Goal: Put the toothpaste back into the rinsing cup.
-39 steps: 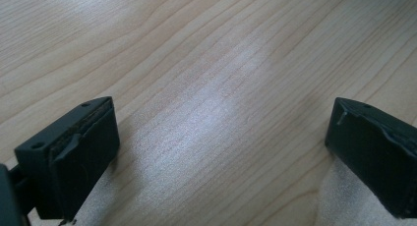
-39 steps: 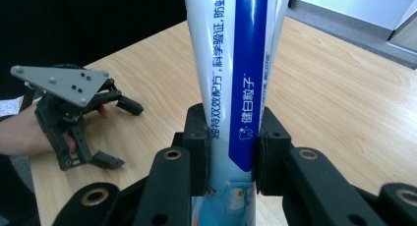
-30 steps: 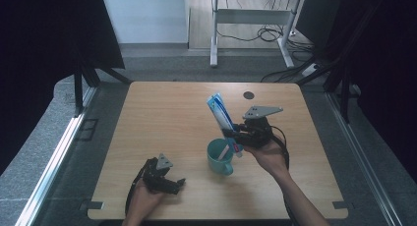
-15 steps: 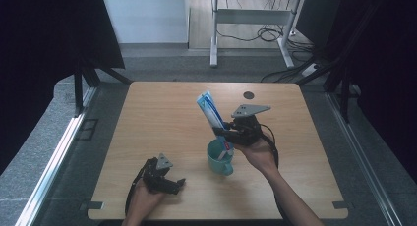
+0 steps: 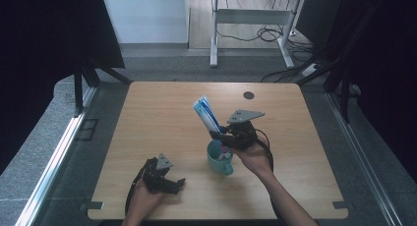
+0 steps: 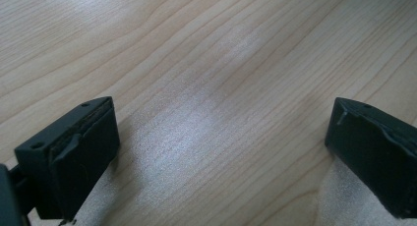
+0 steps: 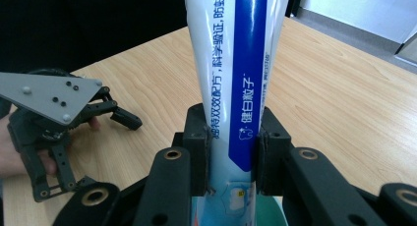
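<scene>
- Right gripper point(image 5: 220, 135) clamped on tube point(image 5: 207, 114); jaws pressed against both flat sides, seen close in right gripper view point(image 7: 231, 152).
- Tube point(image 7: 231, 64) white with blue band and printed text, tilted, wide crimped end up and leaning toward far left of surface point(image 5: 162, 113).
- Lower end of tube over mouth of cup point(image 5: 220, 158); contact with cup not discernible.
- Cup teal, upright, near front centre of surface, just below right gripper.
- Left gripper point(image 5: 173, 185) resting low at front left, well apart from cup.
- Left jaws wide apart, nothing between them, bare wood point(image 6: 221, 88) underneath.
- Left gripper point(image 7: 88, 127) also visible beyond tube in right gripper view.
</scene>
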The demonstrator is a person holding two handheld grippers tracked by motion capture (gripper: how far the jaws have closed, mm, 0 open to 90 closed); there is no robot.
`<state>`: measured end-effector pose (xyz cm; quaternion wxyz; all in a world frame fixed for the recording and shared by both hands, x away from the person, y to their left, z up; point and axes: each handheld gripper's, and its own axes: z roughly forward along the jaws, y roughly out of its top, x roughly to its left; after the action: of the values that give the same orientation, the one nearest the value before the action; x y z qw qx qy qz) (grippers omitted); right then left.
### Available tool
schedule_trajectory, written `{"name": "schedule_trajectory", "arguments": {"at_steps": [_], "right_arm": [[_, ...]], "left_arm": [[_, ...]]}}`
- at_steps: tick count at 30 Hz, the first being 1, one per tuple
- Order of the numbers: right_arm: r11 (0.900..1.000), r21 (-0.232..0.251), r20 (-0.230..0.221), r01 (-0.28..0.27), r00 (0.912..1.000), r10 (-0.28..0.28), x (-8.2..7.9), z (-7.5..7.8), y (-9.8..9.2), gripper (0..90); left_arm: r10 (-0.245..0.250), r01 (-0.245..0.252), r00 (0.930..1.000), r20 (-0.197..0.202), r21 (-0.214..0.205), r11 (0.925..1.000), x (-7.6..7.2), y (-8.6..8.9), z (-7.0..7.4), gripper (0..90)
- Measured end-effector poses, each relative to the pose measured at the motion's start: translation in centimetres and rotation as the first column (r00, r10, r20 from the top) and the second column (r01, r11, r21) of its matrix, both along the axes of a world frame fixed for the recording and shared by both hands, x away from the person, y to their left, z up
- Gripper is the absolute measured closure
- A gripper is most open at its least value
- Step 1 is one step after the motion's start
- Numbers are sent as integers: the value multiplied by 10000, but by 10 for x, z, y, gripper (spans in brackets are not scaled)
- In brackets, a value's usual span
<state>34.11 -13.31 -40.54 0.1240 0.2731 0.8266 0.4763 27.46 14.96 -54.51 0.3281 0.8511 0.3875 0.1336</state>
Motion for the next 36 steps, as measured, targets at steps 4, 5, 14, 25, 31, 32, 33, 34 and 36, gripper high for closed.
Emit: {"name": "schedule_trajectory", "arguments": {"at_steps": [4, 5, 14, 25, 31, 32, 33, 34, 36], "right_arm": [[10000, 88, -15, 1, 10000, -1, 0, -7, 0, 712], [10000, 96, -6, 10, 10000, -10, -1, -9, 0, 712], [10000, 42, -155, 40, 9999, -39, -1, -28, 1, 711], [10000, 32, -355, 93, 9993, -91, -2, -41, -1, 708], [10000, -22, -419, 80, 9991, -81, -3, -46, -1, 707], [10000, -42, -406, 72, 9992, -73, -3, -46, -1, 707], [10000, -53, -394, 66, 9992, -69, -4, -47, -1, 706], [10000, -74, -393, 58, 9992, -61, -4, -47, -1, 706], [9999, -124, -344, 34, 9994, -38, -5, -48, 0, 704]], "left_arm": [[0, 0, 10000, -5, 8, 10000, 0, 0, 0, 0], [1, -1, 10000, -5, 9, 10000, 0, 0, 0, 0], [1, -1, 10000, 2, 11, 10000, 0, 0, 0, 0], [7, -7, 10000, 16, -4, 10000, 0, 0, 0, 0], [5, -5, 10000, 16, -5, 10000, 0, 0, 0, 0], [3, -3, 10000, 16, -4, 10000, 0, 0, 0, 0], [5, -5, 10000, 17, -2, 10000, 0, 0, 0, 0], [5, -5, 10000, 18, -5, 10000, 0, 0, 0, 0], [4, -4, 10000, 16, -4, 10000, 0, 0, 0, 0]]}}
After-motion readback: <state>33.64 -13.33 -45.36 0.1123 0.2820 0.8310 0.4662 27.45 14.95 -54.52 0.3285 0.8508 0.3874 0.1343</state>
